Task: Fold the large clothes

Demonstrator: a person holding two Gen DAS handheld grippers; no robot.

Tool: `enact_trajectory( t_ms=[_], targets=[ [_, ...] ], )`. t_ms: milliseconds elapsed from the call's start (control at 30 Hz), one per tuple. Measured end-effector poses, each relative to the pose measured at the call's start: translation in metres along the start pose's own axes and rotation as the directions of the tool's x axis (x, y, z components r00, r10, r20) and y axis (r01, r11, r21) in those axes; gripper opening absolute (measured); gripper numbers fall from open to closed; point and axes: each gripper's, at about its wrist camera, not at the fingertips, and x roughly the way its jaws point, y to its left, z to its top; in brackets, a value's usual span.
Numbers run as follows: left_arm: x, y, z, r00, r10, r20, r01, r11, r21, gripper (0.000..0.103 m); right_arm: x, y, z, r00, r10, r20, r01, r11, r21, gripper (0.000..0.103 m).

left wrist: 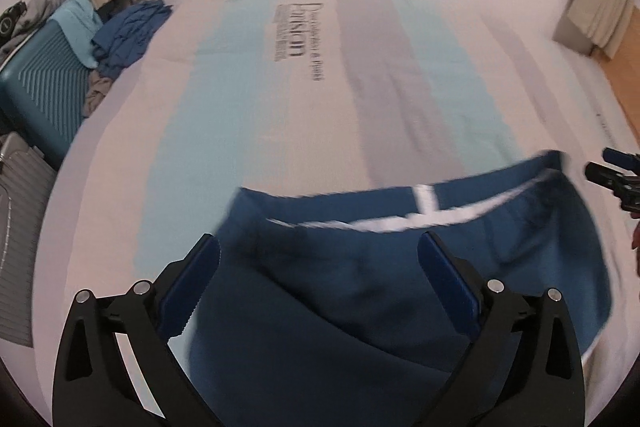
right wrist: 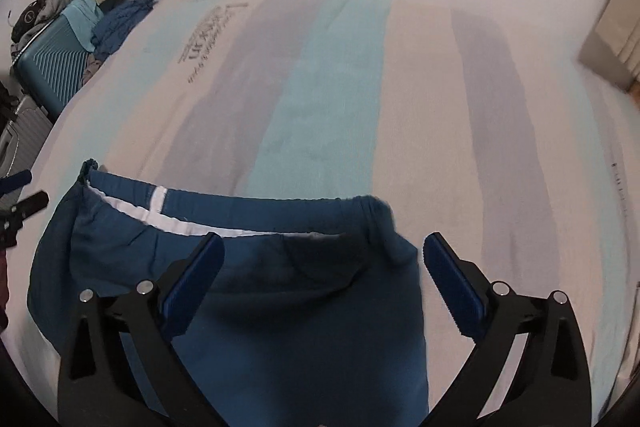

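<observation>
Black arms with blue pads frame each view: the left gripper (left wrist: 320,247) and the right gripper (right wrist: 324,247) both stand released, jaws spread wide with nothing pinched. Under and just ahead of both lie the blue trousers (left wrist: 340,307), waistband (right wrist: 280,203) farthest from the tools, white lining showing, spread flat on the striped sheet (right wrist: 332,87). Far to the left sits a teal suitcase (left wrist: 44,83).

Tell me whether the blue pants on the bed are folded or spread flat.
Cannot tell in full. The blue pants lie on the bed with the waistband laid out across it, white lining showing; the legs are out of view.
</observation>
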Motion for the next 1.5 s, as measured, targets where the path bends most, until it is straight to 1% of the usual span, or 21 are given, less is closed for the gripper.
enact_trajectory(
  t_ms=[133, 300, 367, 467, 567, 633, 667, 767, 900, 967, 1033, 1100, 1200, 1333, 1400, 1500],
  targets=[
    [-0.003, -0.027, -0.017, 0.998, -0.048, -0.027, 0.048, 0.999, -0.002, 0.097, -0.011, 0.021, -0.019, 0.999, 0.033, -0.017, -0.034, 0.999, -0.001, 0.095],
    [0.006, -0.062, -0.049, 0.994, -0.078, -0.076, 0.080, 0.996, 0.028, 0.097, -0.007, 0.052, -0.054, 0.996, 0.053, -0.072, -0.051, 0.998, 0.020, 0.095],
    [0.017, -0.071, -0.062, 0.993, -0.065, -0.095, 0.071, 0.995, 0.064, 0.097, 0.002, 0.061, -0.072, 0.992, 0.055, -0.117, -0.054, 0.998, 0.010, 0.095],
    [0.047, -0.078, -0.082, 0.985, -0.032, -0.170, 0.050, 0.993, 0.103, 0.096, 0.027, 0.068, -0.096, 0.983, 0.011, -0.181, -0.016, 0.999, -0.030, 0.095],
    [0.074, -0.074, -0.099, 0.973, -0.027, -0.230, 0.046, 0.996, 0.076, 0.097, 0.050, 0.072, -0.112, 0.977, -0.017, -0.214, 0.003, 0.998, -0.066, 0.095],
    [0.083, -0.074, -0.102, 0.967, -0.026, -0.252, 0.045, 0.997, 0.069, 0.098, 0.061, 0.073, -0.120, 0.976, -0.022, -0.215, 0.005, 0.997, -0.081, 0.096],
    [0.086, -0.077, -0.103, 0.966, -0.015, -0.257, 0.037, 0.996, 0.081, 0.098, 0.066, 0.074, -0.122, 0.974, -0.022, -0.224, 0.003, 0.996, -0.084, 0.096],
    [0.080, -0.080, -0.100, 0.966, -0.008, -0.257, 0.028, 0.997, 0.074, 0.097, 0.060, 0.073, -0.116, 0.973, -0.016, -0.230, 0.001, 0.998, -0.062, 0.095],
    [0.043, -0.078, -0.098, 0.973, -0.051, -0.223, 0.060, 0.998, 0.033, 0.097, 0.018, 0.067, -0.113, 0.983, 0.015, -0.181, -0.016, 1.000, -0.003, 0.096],
    [0.026, -0.080, -0.104, 0.975, -0.060, -0.216, 0.069, 0.997, 0.034, 0.097, -0.003, 0.066, -0.118, 0.985, 0.026, -0.173, -0.024, 1.000, 0.012, 0.096],
    [0.010, -0.081, -0.113, 0.974, -0.076, -0.213, 0.082, 0.996, 0.019, 0.097, -0.020, 0.065, -0.128, 0.984, 0.018, -0.175, -0.015, 1.000, 0.019, 0.096],
    [-0.001, -0.083, -0.124, 0.974, -0.083, -0.210, 0.087, 0.996, 0.009, 0.097, -0.028, 0.066, -0.138, 0.981, 0.010, -0.192, -0.006, 1.000, 0.021, 0.096],
    [-0.003, -0.088, -0.142, 0.974, -0.068, -0.215, 0.076, 0.997, 0.033, 0.097, -0.027, 0.066, -0.152, 0.974, -0.014, -0.225, 0.015, 1.000, 0.000, 0.096],
    [0.021, -0.088, -0.160, 0.957, -0.058, -0.283, 0.071, 0.997, 0.034, 0.098, 0.001, 0.064, -0.177, 0.954, -0.040, -0.297, 0.038, 0.999, -0.014, 0.096],
    [0.031, -0.089, -0.169, 0.954, -0.049, -0.296, 0.064, 0.997, 0.043, 0.098, 0.008, 0.065, -0.183, 0.953, -0.052, -0.298, 0.045, 0.999, -0.031, 0.096],
    [0.039, -0.089, -0.174, 0.955, -0.049, -0.293, 0.064, 0.997, 0.042, 0.098, 0.016, 0.065, -0.191, 0.954, -0.056, -0.294, 0.050, 0.998, -0.027, 0.097]
  ],
)
